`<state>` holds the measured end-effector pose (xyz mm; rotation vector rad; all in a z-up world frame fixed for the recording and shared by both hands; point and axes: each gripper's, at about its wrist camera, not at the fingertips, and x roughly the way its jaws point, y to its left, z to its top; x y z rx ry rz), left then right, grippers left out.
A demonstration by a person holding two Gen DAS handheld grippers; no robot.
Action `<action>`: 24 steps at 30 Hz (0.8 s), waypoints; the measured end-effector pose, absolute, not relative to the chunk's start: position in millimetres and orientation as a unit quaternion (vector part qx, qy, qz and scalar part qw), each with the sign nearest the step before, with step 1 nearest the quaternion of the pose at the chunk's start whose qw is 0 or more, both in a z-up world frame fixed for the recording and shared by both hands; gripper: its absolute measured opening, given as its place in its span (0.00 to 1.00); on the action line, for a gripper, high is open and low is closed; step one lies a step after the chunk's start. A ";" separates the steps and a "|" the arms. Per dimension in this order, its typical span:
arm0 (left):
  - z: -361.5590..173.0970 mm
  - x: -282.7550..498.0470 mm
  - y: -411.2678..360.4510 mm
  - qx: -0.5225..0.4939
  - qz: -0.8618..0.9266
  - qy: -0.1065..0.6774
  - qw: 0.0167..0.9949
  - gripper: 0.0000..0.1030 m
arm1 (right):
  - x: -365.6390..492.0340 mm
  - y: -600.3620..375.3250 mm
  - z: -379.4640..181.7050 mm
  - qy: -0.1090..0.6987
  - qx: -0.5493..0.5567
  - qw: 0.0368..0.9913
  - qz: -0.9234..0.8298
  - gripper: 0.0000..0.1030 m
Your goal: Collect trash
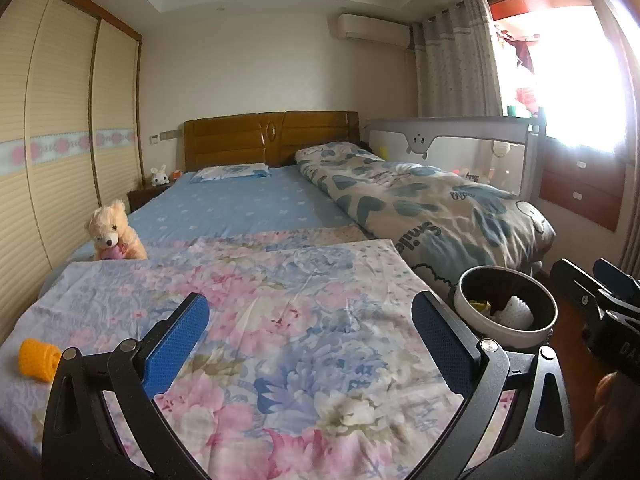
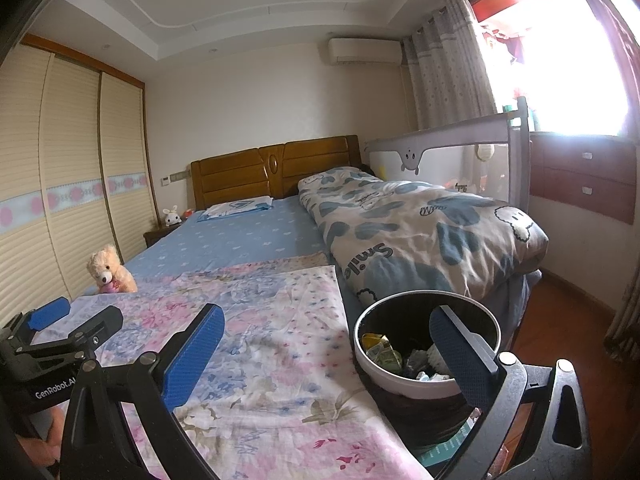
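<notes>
bin (image 2: 427,384) right of bed (image 2: 248,240), trash (image 2: 382,350) inside, probably wrappers

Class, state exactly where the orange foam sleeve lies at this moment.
In the left wrist view, the orange foam sleeve lies on the floral sheet at the far left edge, just left of the open left gripper.

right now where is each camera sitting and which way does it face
Left wrist: sits on the left gripper above the floral sheet at the bed's foot, facing the headboard; its open jaws frame the view, the right gripper at the right edge.
Right wrist: sits on the right gripper further right, facing the same way, over the trash bin; jaws open, the left gripper at the left edge.
Shared: teddy bear, bin, headboard, heart-print quilt.
</notes>
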<state>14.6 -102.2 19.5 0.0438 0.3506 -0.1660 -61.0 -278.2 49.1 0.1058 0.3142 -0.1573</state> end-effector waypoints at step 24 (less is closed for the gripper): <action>20.0 14.7 -102.9 0.022 -0.082 0.176 0.981 1.00 | -60.0 -275.8 48.4 0.159 0.055 0.983 -0.078 1.00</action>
